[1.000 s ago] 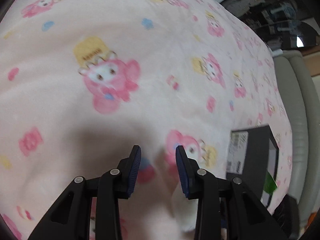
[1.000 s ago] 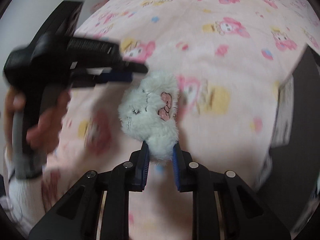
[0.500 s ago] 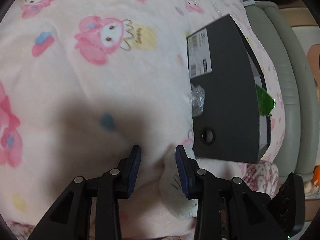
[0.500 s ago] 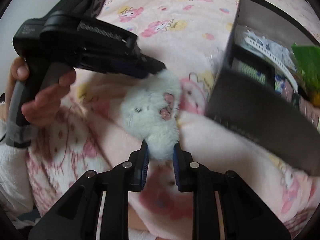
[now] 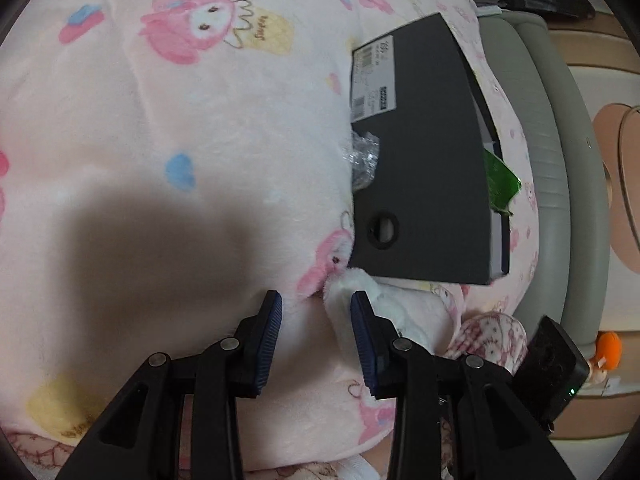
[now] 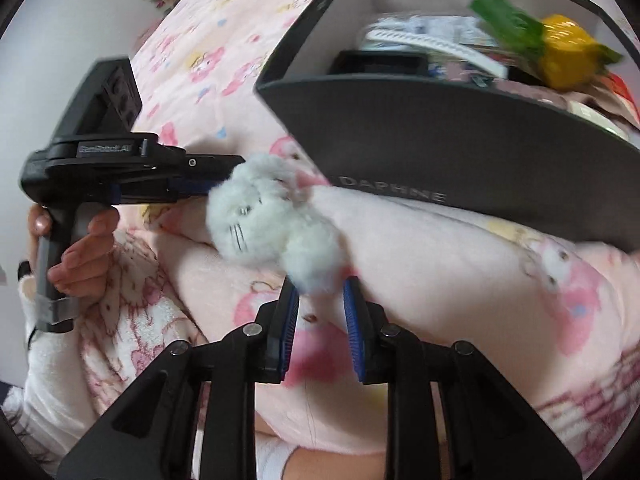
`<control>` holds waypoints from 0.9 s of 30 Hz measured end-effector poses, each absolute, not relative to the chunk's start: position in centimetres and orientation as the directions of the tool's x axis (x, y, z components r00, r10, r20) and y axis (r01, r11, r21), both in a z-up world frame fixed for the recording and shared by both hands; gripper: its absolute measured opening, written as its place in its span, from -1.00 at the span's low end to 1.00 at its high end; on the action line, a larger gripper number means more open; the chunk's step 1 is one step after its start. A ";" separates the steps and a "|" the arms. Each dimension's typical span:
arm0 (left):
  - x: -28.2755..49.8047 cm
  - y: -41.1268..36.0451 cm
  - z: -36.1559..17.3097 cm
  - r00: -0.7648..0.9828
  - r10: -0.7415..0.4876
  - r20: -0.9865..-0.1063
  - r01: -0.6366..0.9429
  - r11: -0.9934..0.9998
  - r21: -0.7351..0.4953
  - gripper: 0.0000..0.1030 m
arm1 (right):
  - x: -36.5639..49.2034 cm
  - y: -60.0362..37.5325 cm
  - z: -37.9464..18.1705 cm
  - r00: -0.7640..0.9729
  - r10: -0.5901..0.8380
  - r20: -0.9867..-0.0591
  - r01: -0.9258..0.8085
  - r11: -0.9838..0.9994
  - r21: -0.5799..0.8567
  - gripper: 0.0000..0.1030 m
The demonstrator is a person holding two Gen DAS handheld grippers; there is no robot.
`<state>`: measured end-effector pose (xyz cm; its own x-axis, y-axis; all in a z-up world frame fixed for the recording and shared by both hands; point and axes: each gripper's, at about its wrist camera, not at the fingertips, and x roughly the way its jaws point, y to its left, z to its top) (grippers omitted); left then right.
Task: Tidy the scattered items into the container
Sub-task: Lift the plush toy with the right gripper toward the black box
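Observation:
My right gripper (image 6: 320,300) is shut on the lower end of a white fluffy plush toy (image 6: 272,216), which it holds above the pink cartoon-print blanket (image 6: 460,264). Just beyond stands the dark open box (image 6: 440,140), with mixed items inside. Held in a person's hand, my left gripper (image 6: 216,184) reaches in from the left with its tips at the toy's head. In the left wrist view that gripper (image 5: 316,336) stands open over the blanket; the plush toy (image 5: 344,288) lies just ahead of its right finger (image 5: 364,340). The box (image 5: 420,160) is ahead to the right.
A crumpled clear wrapper (image 5: 362,156) lies on the blanket against the box's side. A green packet (image 6: 504,24) and a yellow item (image 6: 564,52) stick up from the box. A grey padded edge (image 5: 560,160) runs beyond the blanket on the right.
My right gripper has carried the plush toy toward the box, which now fills the upper right of its view. The left gripper swung toward the box, then held still.

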<state>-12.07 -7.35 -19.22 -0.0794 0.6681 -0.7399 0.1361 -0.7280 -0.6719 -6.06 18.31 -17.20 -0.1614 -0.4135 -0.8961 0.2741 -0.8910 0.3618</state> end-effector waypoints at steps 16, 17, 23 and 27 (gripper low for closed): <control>-13.3 -4.7 -21.1 -0.006 0.771 -0.637 0.141 -0.630 -0.764 -0.35 | -6.0 19.1 -19.1 -0.136 -0.598 -0.790 0.093 -0.801 0.591 -0.37; -13.2 -4.4 -20.9 -0.009 0.753 -0.658 0.127 -0.652 -0.748 -0.35 | -5.9 19.0 -19.0 -0.136 -0.596 -0.791 0.104 -0.803 0.587 -0.50; -11.2 -3.7 -19.1 -0.059 0.743 -0.667 0.082 -0.663 -0.745 -0.44 | -5.2 20.0 -17.3 -0.181 -0.574 -0.799 0.136 -0.819 0.558 -0.56; -9.4 -3.3 -16.7 -0.117 0.775 -0.621 0.066 -0.618 -0.783 -0.44 | -4.7 21.2 -14.3 -0.254 -0.570 -0.781 0.162 -0.821 0.547 -0.56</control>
<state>-9.35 -3.33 -16.67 -0.1172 0.7747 -0.6214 0.0655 -0.6183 -0.7832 -4.67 21.18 -14.32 -0.2537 -0.5702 -0.7814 0.1623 -0.8214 0.5467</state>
